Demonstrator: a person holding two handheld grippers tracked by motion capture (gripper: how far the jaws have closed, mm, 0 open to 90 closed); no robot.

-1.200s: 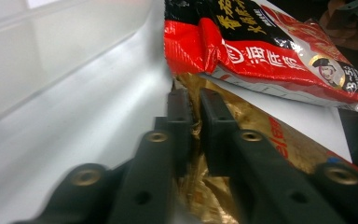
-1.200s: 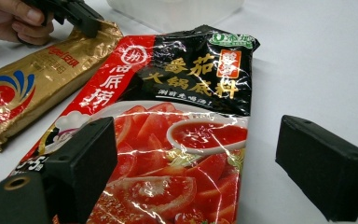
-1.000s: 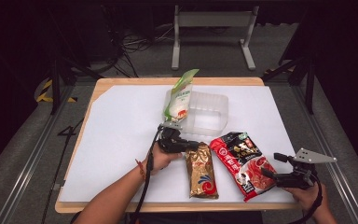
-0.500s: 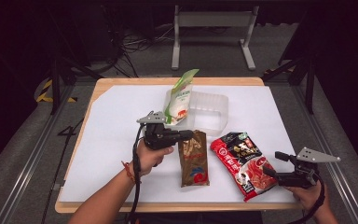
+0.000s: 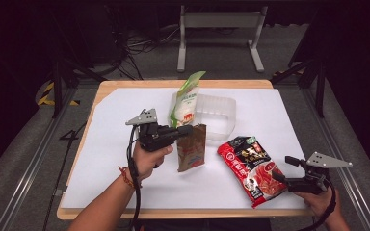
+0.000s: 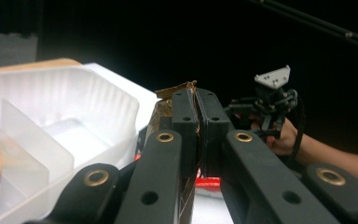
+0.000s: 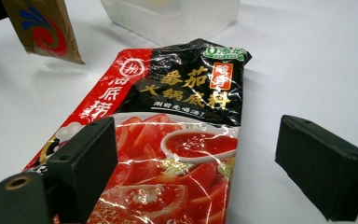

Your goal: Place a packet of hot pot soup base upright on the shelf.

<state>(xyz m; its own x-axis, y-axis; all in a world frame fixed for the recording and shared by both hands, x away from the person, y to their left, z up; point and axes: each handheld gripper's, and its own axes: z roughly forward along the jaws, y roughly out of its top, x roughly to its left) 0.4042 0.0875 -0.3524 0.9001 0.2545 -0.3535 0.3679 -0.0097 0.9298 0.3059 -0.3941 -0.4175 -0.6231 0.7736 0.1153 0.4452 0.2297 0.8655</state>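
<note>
We see left gripper [image 5: 187,131] clamped on top edge of brown pouch [image 5: 191,150], pouch hanging off the sheet beside the bin [image 5: 215,114] | right gripper [image 5: 280,169] jaws apart, straddling near end of red packet [image 5: 250,166] lying flat

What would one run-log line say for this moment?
left gripper: shut on brown pouch, lifted | right gripper: open by red pouch | bin: green pouch inside
</note>
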